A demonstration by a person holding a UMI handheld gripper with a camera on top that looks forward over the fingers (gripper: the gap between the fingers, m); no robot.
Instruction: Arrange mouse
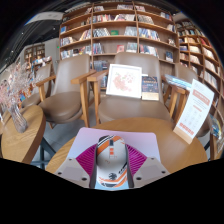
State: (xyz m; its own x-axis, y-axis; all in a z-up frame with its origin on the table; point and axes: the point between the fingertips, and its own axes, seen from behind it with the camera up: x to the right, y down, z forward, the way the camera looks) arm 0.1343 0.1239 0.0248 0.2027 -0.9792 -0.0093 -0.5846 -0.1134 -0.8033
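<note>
A white mouse (pixel 110 162) with orange and dark stripes sits between my fingers, its nose pointing away from me. My gripper (pixel 110 152) is shut on the mouse, the magenta pads (pixel 88 158) pressing on its two flanks. Beneath it lies a pale grey mouse mat (pixel 148 148) on a round wooden table (pixel 183 150). The mouse covers the mat's middle, and I cannot tell whether it touches the mat or hangs just above it.
Wooden armchairs (pixel 70 95) stand beyond the table; the one straight ahead has an open magazine (pixel 126 78) propped on it. A standing sign card (pixel 194 110) is on the table at the right. Bookshelves (pixel 120 30) fill the back wall.
</note>
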